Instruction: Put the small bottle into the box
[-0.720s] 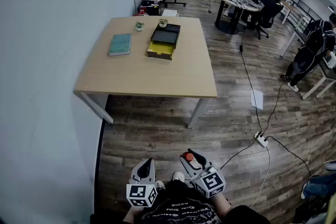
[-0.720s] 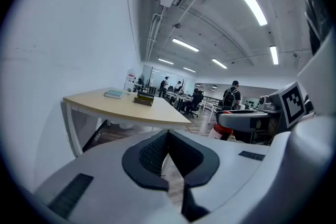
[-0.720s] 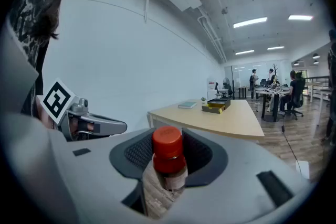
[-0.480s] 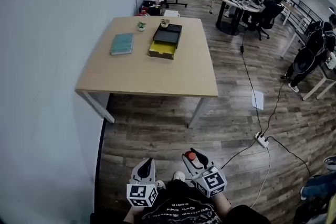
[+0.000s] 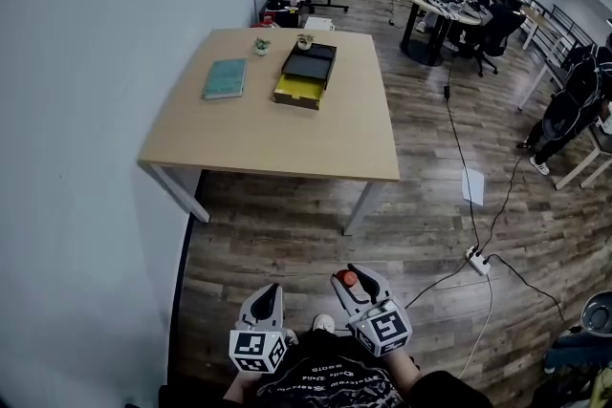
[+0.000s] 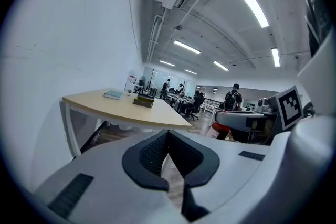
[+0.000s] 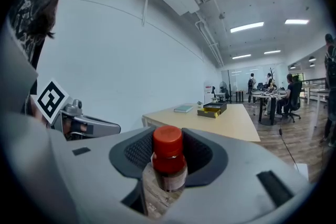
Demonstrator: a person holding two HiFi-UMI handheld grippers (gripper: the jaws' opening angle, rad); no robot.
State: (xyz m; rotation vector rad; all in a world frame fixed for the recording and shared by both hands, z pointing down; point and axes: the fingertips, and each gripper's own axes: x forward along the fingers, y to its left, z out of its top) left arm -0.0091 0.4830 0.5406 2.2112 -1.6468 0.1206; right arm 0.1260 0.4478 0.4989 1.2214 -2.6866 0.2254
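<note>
A small bottle (image 7: 168, 165) with a red cap (image 5: 348, 279) stands upright between the jaws of my right gripper (image 5: 358, 280), which is shut on it. Both grippers hang low in front of the person, over the wooden floor and well short of the table (image 5: 268, 134). My left gripper (image 5: 267, 298) sits to the left of the right one, jaws shut with nothing in them. The box (image 5: 305, 76), black with a yellow open front, lies at the far middle of the table (image 7: 231, 122). It shows small and distant in both gripper views, as the box (image 7: 212, 109) and the box (image 6: 143, 100).
A teal book (image 5: 225, 78) lies left of the box, and two small potted plants (image 5: 261, 44) stand behind it. A white wall (image 5: 86, 110) runs along the left. A power strip (image 5: 476, 261) and cables lie on the floor at right. People sit at desks beyond.
The view has shifted slightly, so the table sits a little lower and further right in the frame. Both grippers hold about the same place, the right still shut on the bottle.
</note>
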